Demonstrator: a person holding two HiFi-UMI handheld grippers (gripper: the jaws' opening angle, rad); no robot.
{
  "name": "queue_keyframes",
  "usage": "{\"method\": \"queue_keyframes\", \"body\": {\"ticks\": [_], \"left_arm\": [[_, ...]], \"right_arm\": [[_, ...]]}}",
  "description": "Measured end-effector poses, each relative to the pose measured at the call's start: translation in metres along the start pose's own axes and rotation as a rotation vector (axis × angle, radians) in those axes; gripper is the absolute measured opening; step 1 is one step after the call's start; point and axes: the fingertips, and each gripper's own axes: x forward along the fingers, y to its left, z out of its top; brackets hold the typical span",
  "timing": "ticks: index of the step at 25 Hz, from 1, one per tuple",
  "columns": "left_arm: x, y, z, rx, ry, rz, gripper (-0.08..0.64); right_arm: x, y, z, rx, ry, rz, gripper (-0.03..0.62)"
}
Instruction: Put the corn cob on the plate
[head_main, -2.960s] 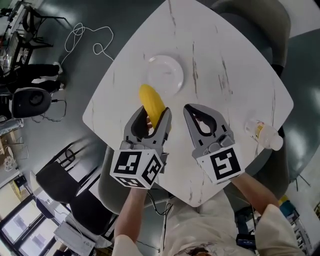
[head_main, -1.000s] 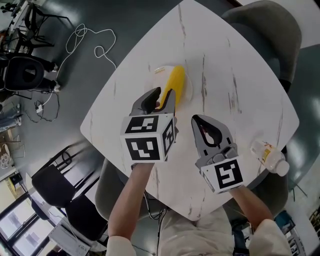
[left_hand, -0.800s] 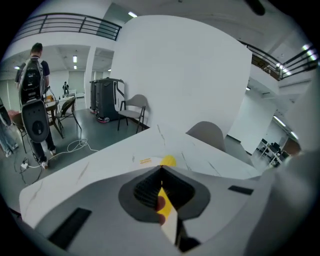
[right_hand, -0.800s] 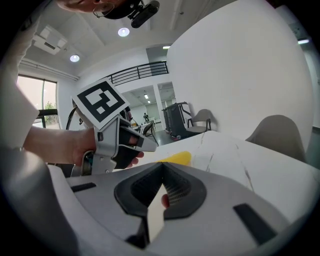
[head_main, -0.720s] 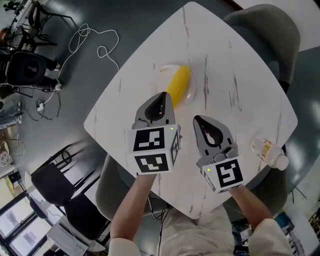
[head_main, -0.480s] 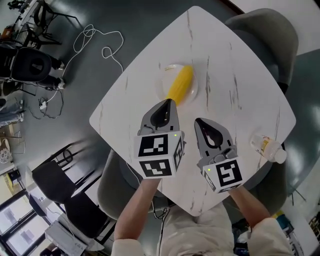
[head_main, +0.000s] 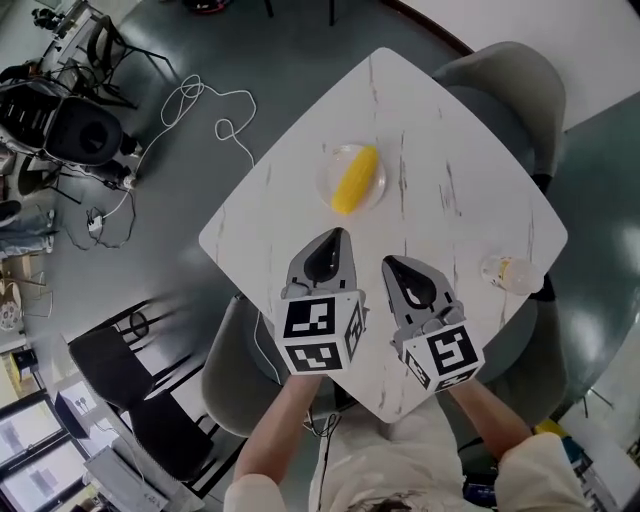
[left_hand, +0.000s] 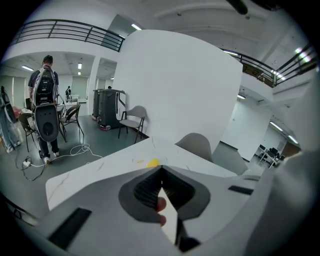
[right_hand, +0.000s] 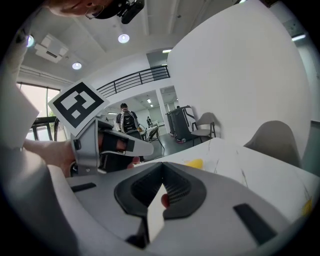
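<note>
Left tongs (head_main: 335, 236) clenched on nothing, right tongs (head_main: 389, 263) clenched empty too, and the corn cob (head_main: 356, 179) lies across the clear plate (head_main: 327, 171) toward the marbled desk's (head_main: 455, 195) far side, both tongs side by side well short of it, a bottle (head_main: 505, 272) at the right edge.

head view: high, steeply down on table (head_main: 450, 200) | gripper views: low, looking across it | shared: corn cob (head_main: 356, 180), table

The left gripper (left_hand: 161, 168) hides most of the corn cob (left_hand: 153, 162) in its own view; bottle (head_main: 505, 272) blurred
</note>
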Motion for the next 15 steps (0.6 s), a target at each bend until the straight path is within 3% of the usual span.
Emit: {"method": "queue_keyframes", "body": {"ticks": [15], "left_arm": [[-0.131,-0.036,0.031,0.0,-0.144,-0.022,0.008]], "right_arm": [[-0.1,0.067,0.056,-0.093,-0.078,-0.038,0.005]]}}
